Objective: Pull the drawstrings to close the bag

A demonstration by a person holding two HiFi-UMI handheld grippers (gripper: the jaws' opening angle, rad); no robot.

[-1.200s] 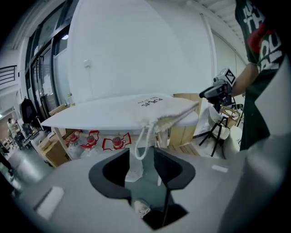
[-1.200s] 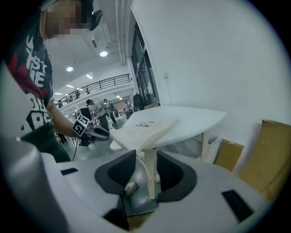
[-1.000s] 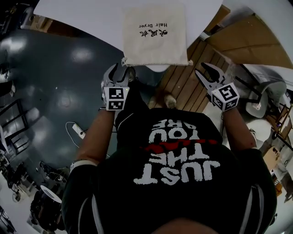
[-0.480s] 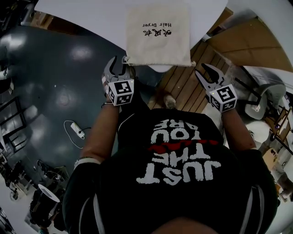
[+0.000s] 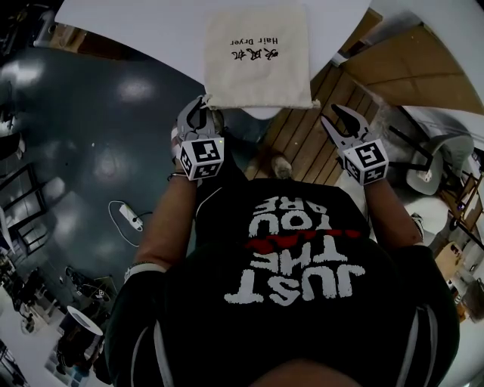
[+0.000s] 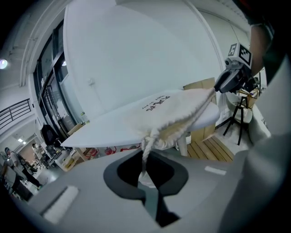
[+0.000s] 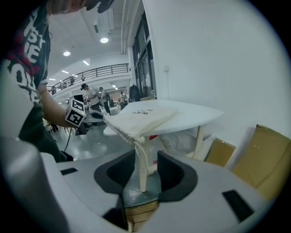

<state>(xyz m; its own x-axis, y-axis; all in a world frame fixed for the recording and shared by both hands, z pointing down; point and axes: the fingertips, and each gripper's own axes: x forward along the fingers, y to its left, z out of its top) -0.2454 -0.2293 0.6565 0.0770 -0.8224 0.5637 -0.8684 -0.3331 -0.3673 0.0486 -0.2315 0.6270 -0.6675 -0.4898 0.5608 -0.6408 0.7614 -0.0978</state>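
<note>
Bag of cream cloth (image 5: 257, 57) lying flat at the white tabletop's (image 5: 136, 23) near edge

The head view is showing the left gripper (image 5: 200, 106) and right gripper (image 5: 333, 115) flanking the bag's near mouth, yet not their hold. The left gripper view is revealing the left jaws, which have just been closing, pinching the left twisted white drawstring (image 6: 146, 146). The right gripper view is showing the right jaws standing apart, the right white drawstring (image 7: 138, 145) hanging between them unclamped. The bag's inside is showing nowhere.

White table (image 5: 136, 30), wooden planks (image 5: 302, 143), cardboard (image 5: 412, 72)
</note>
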